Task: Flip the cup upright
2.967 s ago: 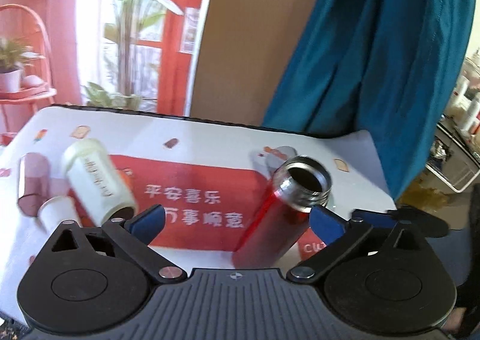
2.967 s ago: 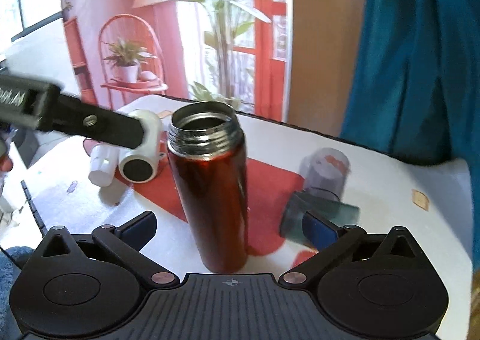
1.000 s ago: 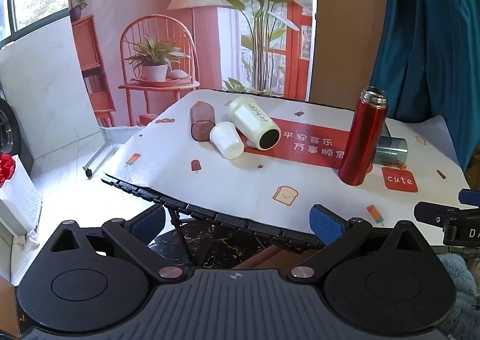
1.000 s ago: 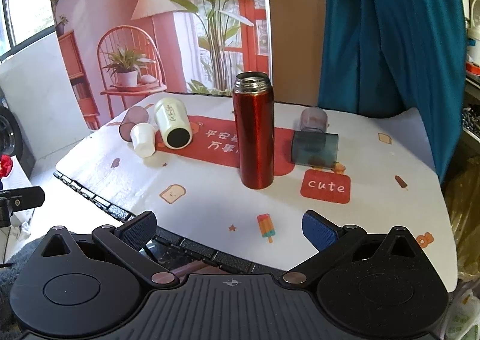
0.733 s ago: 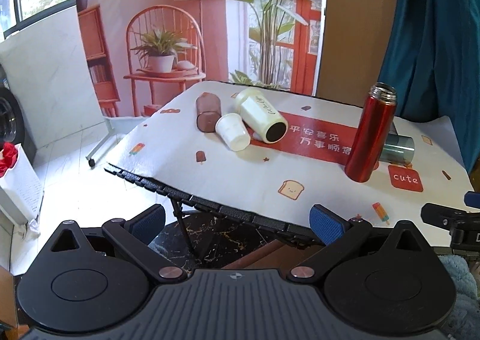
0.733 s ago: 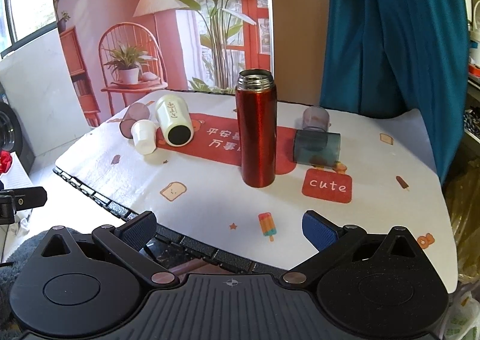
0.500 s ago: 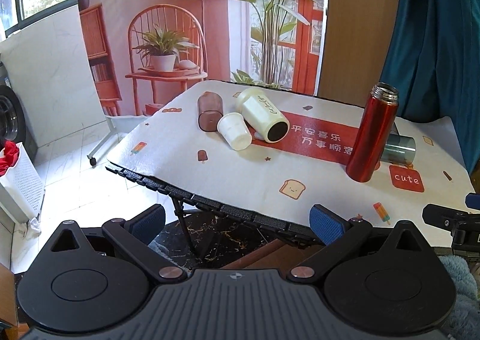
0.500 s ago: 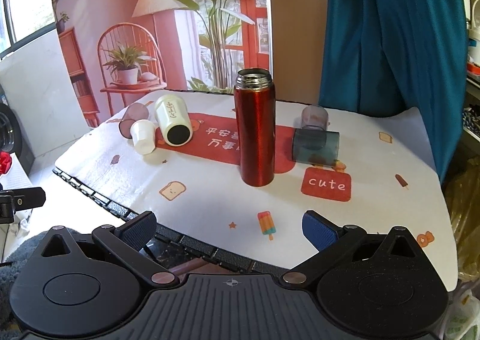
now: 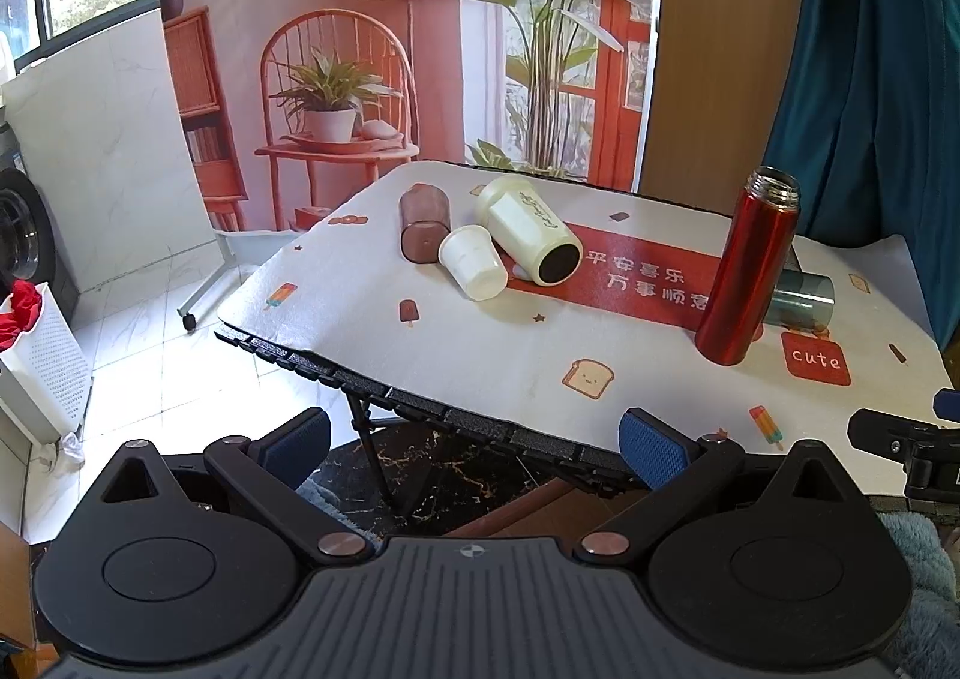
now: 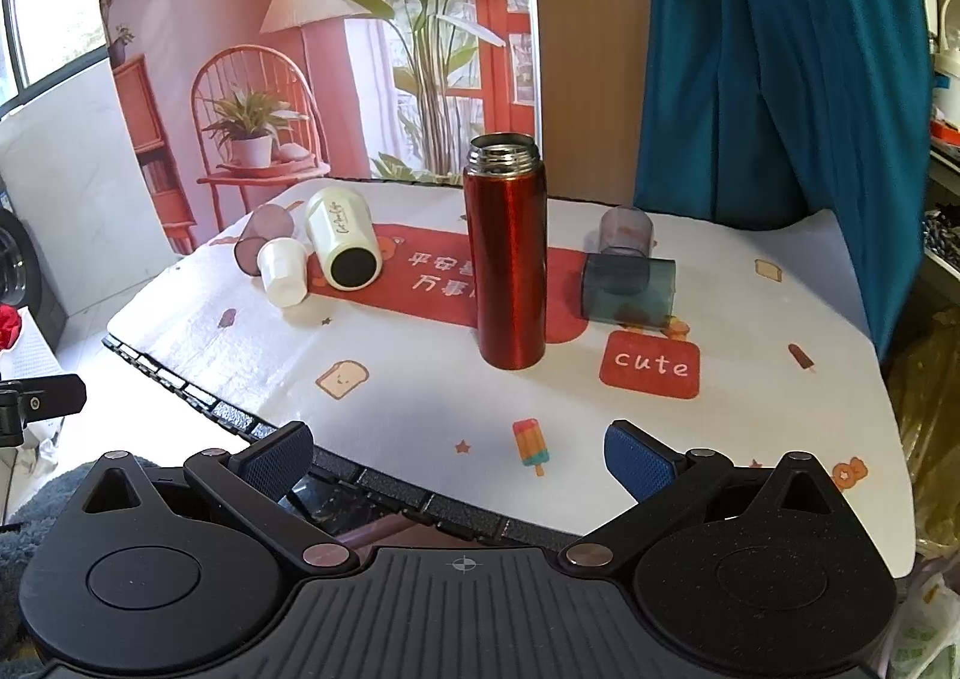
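The table (image 10: 420,397) with its patterned cover carried the red flask (image 10: 510,253) standing upright near the middle, mouth up, with a cream tumbler (image 10: 343,238), a teal cup (image 10: 627,289) and a small white cup (image 10: 282,271) lying on their sides around it. The left gripper (image 9: 474,442) and right gripper (image 10: 459,454) hung off the near edge, fingers spread and empty.

Three seconds ago both tools hung close over the desk (image 10: 780,415), the red flask (image 10: 510,259) right between the right tool's (image 10: 459,454) spread fingers and tilted before the left tool (image 9: 474,439). Now both have pulled back past the desk's near edge, jaws wide and empty, and the flask stands upright alone.
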A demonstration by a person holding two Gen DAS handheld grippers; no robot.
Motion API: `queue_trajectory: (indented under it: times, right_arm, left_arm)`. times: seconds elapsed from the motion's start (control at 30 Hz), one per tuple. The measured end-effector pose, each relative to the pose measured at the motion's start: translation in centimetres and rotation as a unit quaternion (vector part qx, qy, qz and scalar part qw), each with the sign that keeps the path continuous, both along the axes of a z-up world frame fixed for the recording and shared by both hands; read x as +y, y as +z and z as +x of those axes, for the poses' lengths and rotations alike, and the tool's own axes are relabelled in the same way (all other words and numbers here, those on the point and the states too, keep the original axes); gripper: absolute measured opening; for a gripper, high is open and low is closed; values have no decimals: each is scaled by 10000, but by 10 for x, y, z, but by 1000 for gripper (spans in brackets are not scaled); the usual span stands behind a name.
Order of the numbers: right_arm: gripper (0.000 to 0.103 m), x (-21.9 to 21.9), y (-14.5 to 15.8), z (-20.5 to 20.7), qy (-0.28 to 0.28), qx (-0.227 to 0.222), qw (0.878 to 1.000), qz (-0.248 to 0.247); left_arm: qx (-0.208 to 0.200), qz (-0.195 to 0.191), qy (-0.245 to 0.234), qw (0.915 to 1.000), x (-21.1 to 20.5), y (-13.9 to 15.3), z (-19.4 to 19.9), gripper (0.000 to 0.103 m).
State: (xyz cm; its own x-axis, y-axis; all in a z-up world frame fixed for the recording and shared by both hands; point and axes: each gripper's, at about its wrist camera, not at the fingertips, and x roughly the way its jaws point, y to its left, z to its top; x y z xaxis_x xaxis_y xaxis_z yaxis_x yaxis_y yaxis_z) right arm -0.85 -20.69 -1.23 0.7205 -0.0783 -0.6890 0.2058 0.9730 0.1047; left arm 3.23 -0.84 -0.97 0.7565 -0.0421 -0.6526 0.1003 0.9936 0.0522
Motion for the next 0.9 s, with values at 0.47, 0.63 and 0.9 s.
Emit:
queue_trajectory:
  times: [0.47, 0.63, 0.9]
  right_arm:
    - [103, 1, 4, -4, -73, -121, 9998, -102]
    - [103, 2, 6, -5, -91, -155, 9998, -131]
    - [103, 3, 8, -7, -110, -205, 9996, -174]
  left_arm:
    - [-117, -19, 28, 9999, 1, 3, -6, 103]
    - [-152, -20, 27, 9999, 2, 4, -8, 103]
    - [-176, -27, 28, 9998, 1, 5, -8, 103]
